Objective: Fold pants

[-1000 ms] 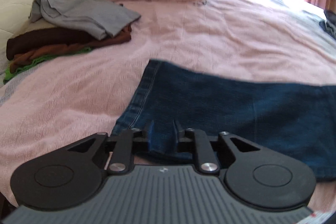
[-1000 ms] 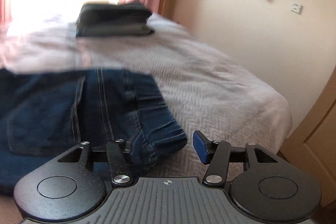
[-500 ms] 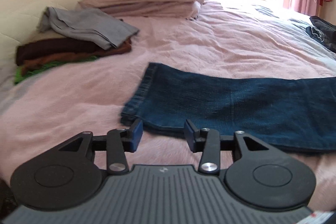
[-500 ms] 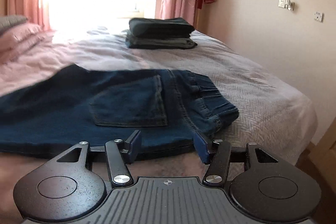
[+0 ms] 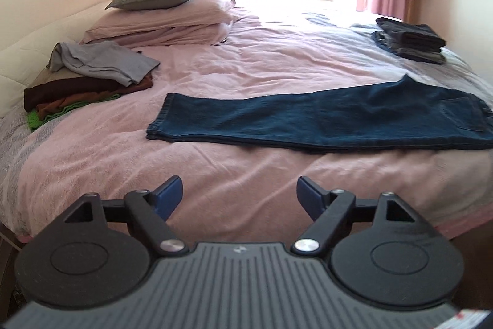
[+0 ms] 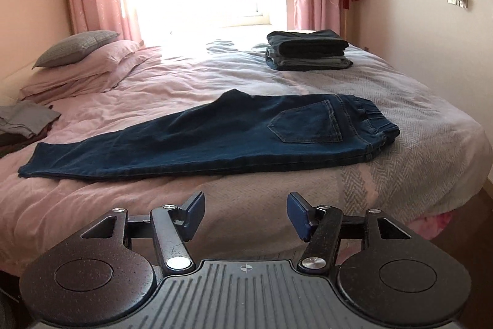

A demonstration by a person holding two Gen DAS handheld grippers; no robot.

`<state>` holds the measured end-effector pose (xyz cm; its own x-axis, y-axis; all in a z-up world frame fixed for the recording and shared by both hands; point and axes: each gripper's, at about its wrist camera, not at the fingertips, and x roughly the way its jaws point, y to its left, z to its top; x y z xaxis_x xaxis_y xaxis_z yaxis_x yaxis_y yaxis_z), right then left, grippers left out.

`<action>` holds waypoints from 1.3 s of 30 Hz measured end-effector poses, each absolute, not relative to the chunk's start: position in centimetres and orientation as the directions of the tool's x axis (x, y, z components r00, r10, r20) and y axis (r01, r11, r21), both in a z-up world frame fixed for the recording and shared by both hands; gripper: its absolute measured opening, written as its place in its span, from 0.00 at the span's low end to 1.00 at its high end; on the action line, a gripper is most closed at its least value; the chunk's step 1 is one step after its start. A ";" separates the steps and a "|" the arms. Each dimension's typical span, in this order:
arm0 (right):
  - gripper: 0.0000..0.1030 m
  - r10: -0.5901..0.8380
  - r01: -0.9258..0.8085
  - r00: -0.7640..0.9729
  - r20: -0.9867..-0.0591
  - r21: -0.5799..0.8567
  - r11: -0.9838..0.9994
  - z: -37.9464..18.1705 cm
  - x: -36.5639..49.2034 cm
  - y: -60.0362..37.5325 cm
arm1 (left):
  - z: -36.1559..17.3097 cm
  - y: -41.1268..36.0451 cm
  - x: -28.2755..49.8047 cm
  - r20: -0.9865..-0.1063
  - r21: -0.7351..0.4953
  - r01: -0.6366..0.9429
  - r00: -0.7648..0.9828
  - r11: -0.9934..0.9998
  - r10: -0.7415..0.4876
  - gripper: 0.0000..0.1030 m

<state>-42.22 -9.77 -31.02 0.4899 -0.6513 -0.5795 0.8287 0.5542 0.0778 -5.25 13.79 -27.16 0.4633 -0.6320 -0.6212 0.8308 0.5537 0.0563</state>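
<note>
Dark blue jeans [image 5: 323, 119] lie flat across the bed, folded lengthwise, hems to the left and waistband to the right. The right wrist view shows the same jeans [image 6: 215, 141] with a back pocket facing up and the elastic waistband at the right end. My left gripper [image 5: 239, 191] hangs back from the bed's near edge, its jaws opening wide with nothing between them. My right gripper [image 6: 245, 208] is also pulled back from the bed, jaws opening, empty. Both are well short of the jeans.
A pile of grey, brown and green clothes [image 5: 89, 79] lies at the left. Folded dark pants [image 6: 308, 50] are stacked at the far right corner. Pillows [image 5: 160, 17] sit at the head. Pink bedcover [image 5: 246, 174] spans the near edge; a wall [image 6: 431, 36] runs along the right.
Both grippers let go of the jeans and drew back and up from the bed. The left jaws, shut on the hem before, now stand wide; the jeans lie flat.
</note>
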 end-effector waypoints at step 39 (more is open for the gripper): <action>0.56 -0.717 0.902 0.404 -0.568 0.116 0.416 -31.7 -44.0 -16.9 | -30.8 -3.3 -7.4 -0.661 0.041 0.942 0.275 0.333 -0.698 0.85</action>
<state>-43.96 -16.88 -31.74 0.4037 -0.7175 -0.5677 0.9020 0.4160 0.1156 -7.44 -3.28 -30.81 0.2749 -0.6980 -0.6613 0.9422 0.3325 0.0406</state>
